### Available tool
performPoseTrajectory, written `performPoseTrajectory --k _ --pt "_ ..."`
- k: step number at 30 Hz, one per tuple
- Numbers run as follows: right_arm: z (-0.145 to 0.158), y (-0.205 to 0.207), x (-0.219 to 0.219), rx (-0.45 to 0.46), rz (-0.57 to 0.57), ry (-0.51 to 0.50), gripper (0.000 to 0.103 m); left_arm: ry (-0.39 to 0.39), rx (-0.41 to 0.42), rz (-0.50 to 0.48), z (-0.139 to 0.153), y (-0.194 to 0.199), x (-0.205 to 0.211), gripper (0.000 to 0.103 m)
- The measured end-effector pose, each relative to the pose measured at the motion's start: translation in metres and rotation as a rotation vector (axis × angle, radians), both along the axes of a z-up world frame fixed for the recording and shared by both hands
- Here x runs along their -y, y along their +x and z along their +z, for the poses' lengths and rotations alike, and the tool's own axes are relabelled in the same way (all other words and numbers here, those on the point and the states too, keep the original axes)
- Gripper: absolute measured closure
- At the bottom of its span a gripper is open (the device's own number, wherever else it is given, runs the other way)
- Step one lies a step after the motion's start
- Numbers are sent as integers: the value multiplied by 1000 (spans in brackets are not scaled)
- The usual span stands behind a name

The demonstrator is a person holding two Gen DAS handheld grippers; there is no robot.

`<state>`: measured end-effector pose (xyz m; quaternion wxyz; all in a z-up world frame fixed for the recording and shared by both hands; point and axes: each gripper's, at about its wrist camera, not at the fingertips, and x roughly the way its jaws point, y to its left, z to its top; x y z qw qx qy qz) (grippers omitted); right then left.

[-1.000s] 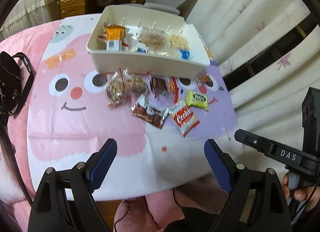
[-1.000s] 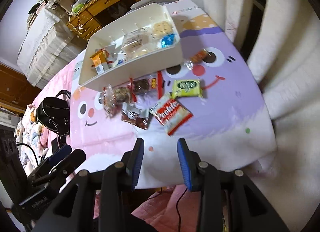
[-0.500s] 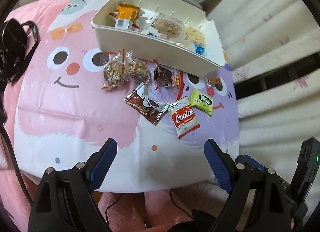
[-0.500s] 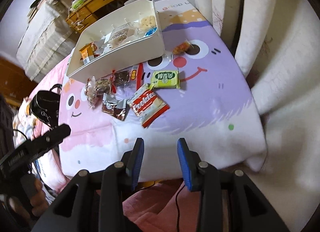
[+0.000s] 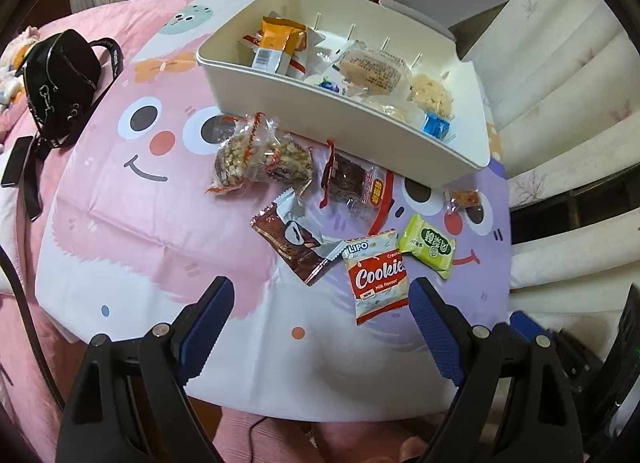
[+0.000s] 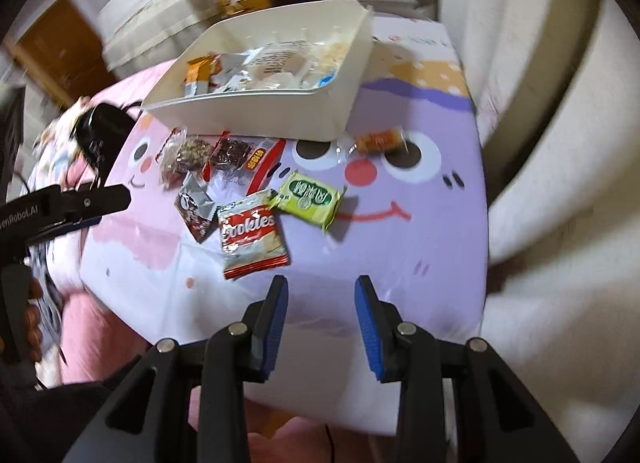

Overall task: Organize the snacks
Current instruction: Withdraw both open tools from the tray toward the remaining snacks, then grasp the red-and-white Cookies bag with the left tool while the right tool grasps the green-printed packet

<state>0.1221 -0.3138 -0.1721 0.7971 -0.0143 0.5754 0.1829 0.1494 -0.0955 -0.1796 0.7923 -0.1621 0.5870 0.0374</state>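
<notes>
Cookie pack [image 5: 378, 277] at twelve o'clock looks light, crinkly; pinch its edge; left gripper [image 5: 320, 323] apart, right gripper [image 6: 320, 315] apart, empty.

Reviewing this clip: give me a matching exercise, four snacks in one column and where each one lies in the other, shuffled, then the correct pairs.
Things:
1. Lipo cookies packet
2. green wafer packet
3. orange snack packet
4. small orange candy

Places:
A. inside the white bin, at its left end
B. on the mat, nearest the left gripper
C. on the mat, close to the bin's right corner
D. on the mat, just right of the cookies

Pairs: 1-B, 2-D, 3-A, 4-C
</notes>
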Motion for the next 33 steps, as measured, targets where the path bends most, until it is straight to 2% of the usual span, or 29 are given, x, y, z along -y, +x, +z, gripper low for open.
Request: performPoseTrajectory --k 5,12,15,19,28,31,33 --pt "-12 17 2 46 129 -20 68 18 -38 55 -8 1 14 10" --pt "-34 29 -3 121 313 -30 68 49 -128 68 -32 10 34 9" --pt "-42 31 -6 157 385 -33 68 31 -162 69 -46 16 44 9" --pt "-51 33 -11 196 467 -14 61 4 -204 94 -65 24 50 9" --pt "-65 39 -24 303 571 -1 57 -16 -289 144 -102 38 60 9" --pt "-72 42 -28 328 588 -2 57 -4 -298 156 -110 41 63 15" --pt "-76 44 -30 352 605 -9 53 2 -305 164 -115 43 66 17"
